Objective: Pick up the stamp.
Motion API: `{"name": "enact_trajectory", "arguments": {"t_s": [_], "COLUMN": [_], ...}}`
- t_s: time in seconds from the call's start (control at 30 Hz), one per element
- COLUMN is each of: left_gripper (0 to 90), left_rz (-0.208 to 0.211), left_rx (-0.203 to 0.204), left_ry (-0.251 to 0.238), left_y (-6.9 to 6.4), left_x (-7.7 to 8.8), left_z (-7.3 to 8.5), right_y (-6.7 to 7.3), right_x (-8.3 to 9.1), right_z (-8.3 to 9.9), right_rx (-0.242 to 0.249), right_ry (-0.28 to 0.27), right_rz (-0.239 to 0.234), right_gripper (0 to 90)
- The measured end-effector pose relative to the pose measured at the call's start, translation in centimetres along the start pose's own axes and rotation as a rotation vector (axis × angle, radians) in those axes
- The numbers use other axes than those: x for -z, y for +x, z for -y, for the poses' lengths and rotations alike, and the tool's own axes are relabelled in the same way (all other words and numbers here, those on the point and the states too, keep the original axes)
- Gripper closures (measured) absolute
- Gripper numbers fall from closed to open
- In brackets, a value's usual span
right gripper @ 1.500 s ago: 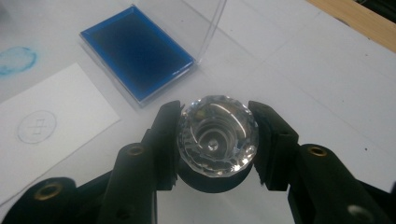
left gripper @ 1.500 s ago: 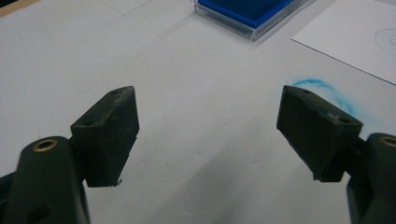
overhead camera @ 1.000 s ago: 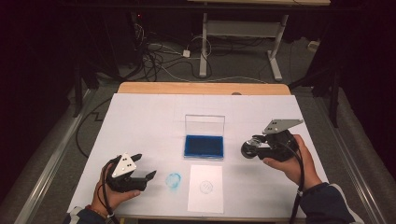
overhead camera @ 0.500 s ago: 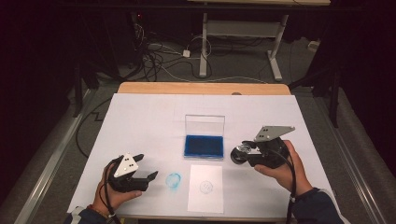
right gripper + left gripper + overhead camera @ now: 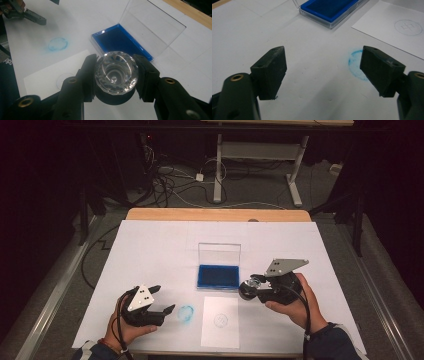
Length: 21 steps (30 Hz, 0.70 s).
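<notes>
- Two grippers work over a white table cover (image 5: 150, 245) in the high view. The left gripper (image 5: 167, 312) sits near the front left edge in the person's left hand (image 5: 127, 327), its jaws spread with nothing between them; they have just been closing a little. Just past its tips lies a blue ink ring (image 5: 186, 313) printed on the cover.
- Right of that ring lies a white paper sheet (image 5: 220, 321) bearing a faint round stamp mark (image 5: 221, 320). Behind the sheet stands an open ink pad case (image 5: 218, 275), blue pad inside, clear lid upright at the back.
- The right gripper (image 5: 248, 288), held by the right hand (image 5: 295, 302), is clamped on a clear faceted stamp (image 5: 250, 284), just right of the case's front corner and above the sheet's far right corner.
- Left gripper view: both black pads (image 5: 270, 72) stand well apart above bare cover; the ink ring (image 5: 357, 65) lies partly behind the right-hand pad, with the case (image 5: 329, 10) and the sheet (image 5: 394, 32) beyond.
- Right gripper view: the pads (image 5: 88, 75) press both sides of the round stamp (image 5: 116, 72), which hangs above the sheet (image 5: 52, 75) near the case (image 5: 117, 41). The ink ring (image 5: 58, 44) and the left gripper (image 5: 27, 14) show farther off.
</notes>
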<state>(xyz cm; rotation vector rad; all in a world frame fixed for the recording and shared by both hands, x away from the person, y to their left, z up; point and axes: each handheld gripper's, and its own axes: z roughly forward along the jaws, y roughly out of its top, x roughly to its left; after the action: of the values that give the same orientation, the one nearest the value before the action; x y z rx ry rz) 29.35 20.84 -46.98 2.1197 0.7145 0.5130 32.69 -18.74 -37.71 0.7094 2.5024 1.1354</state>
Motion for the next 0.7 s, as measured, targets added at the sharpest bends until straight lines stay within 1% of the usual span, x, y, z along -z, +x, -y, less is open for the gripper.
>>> {"name": "enact_trajectory", "arguments": {"t_s": [0.07, 0.2, 0.3, 0.37, 0.57, 0.7], "left_gripper": [21.4, 21.4, 21.4, 21.4, 21.4, 21.4], "left_rz": [0.011, 0.020, 0.029, 0.035, 0.037, 0.043], "left_rx": [0.000, 0.005, 0.003, 0.001, -0.014, -0.013], "left_ry": [-0.007, -0.015, -0.016, -0.018, -0.019, -0.022], "left_y": [-0.2, -0.3, -0.4, -0.5, -0.7, -0.7], "left_x": [0.0, -0.1, -0.2, -0.3, -0.6, -0.6], "left_z": [-0.2, -0.3, -0.5, -0.6, -0.9, -1.1], "right_y": [0.1, 0.3, 0.3, 0.4, 0.4, 0.6], "right_x": [0.0, 0.1, 0.2, 0.2, 0.0, 0.0], "right_z": [0.0, -0.2, -0.3, -0.4, -0.5, -0.5], "right_rx": [0.003, 0.006, 0.008, 0.011, 0.016, 0.024], "right_ry": [-0.005, -0.021, -0.025, -0.024, -0.029, -0.027], "right_rz": [-0.005, -0.011, -0.019, -0.016, -0.023, -0.028], "right_gripper": [57.7, 57.7, 57.7, 57.7, 57.7, 57.7]}}
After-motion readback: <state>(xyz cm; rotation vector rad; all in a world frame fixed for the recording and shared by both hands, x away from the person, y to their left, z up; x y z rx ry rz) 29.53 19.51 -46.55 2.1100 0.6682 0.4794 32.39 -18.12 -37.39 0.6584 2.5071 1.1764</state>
